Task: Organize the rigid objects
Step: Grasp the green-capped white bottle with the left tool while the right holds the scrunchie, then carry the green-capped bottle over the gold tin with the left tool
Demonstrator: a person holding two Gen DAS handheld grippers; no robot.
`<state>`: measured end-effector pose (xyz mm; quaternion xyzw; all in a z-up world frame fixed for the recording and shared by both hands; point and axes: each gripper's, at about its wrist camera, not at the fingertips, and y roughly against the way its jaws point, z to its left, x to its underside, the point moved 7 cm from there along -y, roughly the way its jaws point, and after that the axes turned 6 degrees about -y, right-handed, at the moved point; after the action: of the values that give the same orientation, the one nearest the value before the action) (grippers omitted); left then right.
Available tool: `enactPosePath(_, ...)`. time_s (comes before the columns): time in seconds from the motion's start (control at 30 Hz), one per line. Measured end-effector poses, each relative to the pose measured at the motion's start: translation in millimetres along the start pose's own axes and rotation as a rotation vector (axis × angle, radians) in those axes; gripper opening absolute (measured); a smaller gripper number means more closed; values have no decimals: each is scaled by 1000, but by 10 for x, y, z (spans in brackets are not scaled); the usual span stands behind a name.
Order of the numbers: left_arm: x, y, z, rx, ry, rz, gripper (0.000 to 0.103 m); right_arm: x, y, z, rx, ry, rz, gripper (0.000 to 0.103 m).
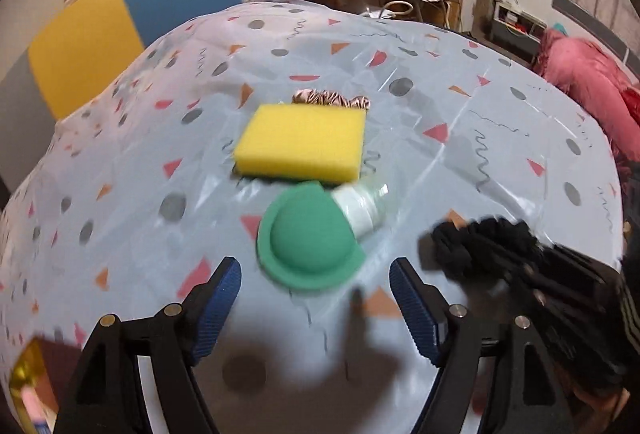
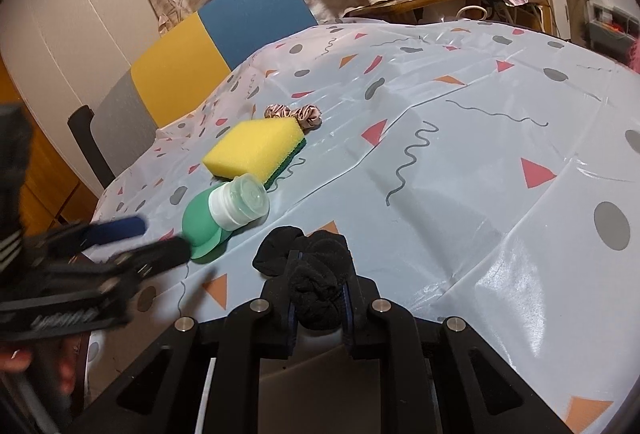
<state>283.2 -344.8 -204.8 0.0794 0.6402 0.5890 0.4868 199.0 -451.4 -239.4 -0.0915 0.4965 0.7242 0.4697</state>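
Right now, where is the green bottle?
The green bottle lies on its side on the patterned tablecloth, just ahead of the open left gripper in the left wrist view, its white cap toward the yellow sponge beyond it.

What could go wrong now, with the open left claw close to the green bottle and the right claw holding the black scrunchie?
1. The green bottle lies on its side against the yellow sponge, so the open left claw may roll it or push the sponge.
2. The right claw grips the soft black scrunchie with part of it hanging out in front; it may slip out.
3. The claws are close and could bump.
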Motion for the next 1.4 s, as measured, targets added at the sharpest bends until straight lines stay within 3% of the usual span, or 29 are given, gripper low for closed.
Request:
enactPosePath(0.2,-99,-302,2,-15,-144,37,85,3,2,-17,-15,-14,0,17)
enactPosePath(0.4,-127,-468,-16,4,-152,52,84,1,0,-21,-23,-21,0,17)
enactPosePath(0.43,-121,-486,-28,10,-142,48,78,1,-1,-24,-25,-23,0,17)
enactPosePath(0.67,-16,-461,34,99,59,-19,70,-3,-6,-30,-27,-27,1,17)
enactPosePath(1.13,459,-72,160,132,322,-83,68,-4,-10,-19,-7,-9,-1,16)
enactPosePath(1.4,847,230,180,159,414,-112,68,1,-12,0,15,12,-2,17)
